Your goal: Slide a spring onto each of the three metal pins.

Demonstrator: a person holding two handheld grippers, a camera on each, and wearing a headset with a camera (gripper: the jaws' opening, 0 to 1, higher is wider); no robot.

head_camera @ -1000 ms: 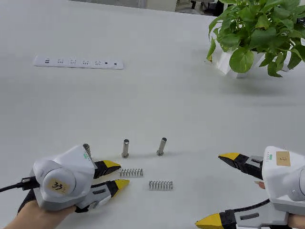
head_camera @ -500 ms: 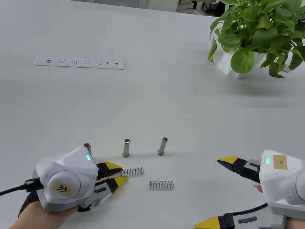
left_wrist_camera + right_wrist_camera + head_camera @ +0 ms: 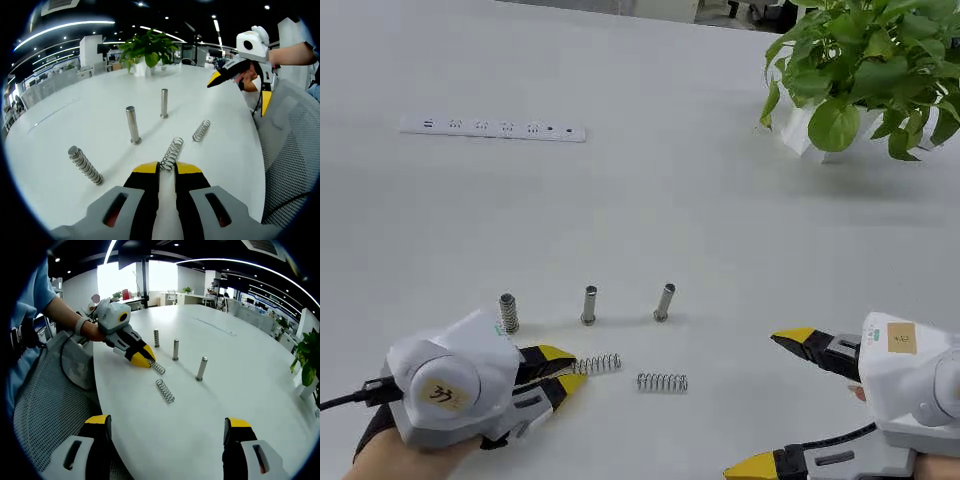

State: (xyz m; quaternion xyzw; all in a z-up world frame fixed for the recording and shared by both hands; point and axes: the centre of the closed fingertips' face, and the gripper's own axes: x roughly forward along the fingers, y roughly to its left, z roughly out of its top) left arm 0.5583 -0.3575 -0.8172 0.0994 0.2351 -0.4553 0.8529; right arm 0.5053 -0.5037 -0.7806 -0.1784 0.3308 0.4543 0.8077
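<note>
Left fingers (image 3: 146, 169) pinched only the end of a spring (image 3: 171, 151), with a bare pin (image 3: 132, 125) just ahead. Right fingers (image 3: 98, 421) stood wide, holding nothing. With so small a hold, the spring could wobble, slip out and miss the pin.
</note>
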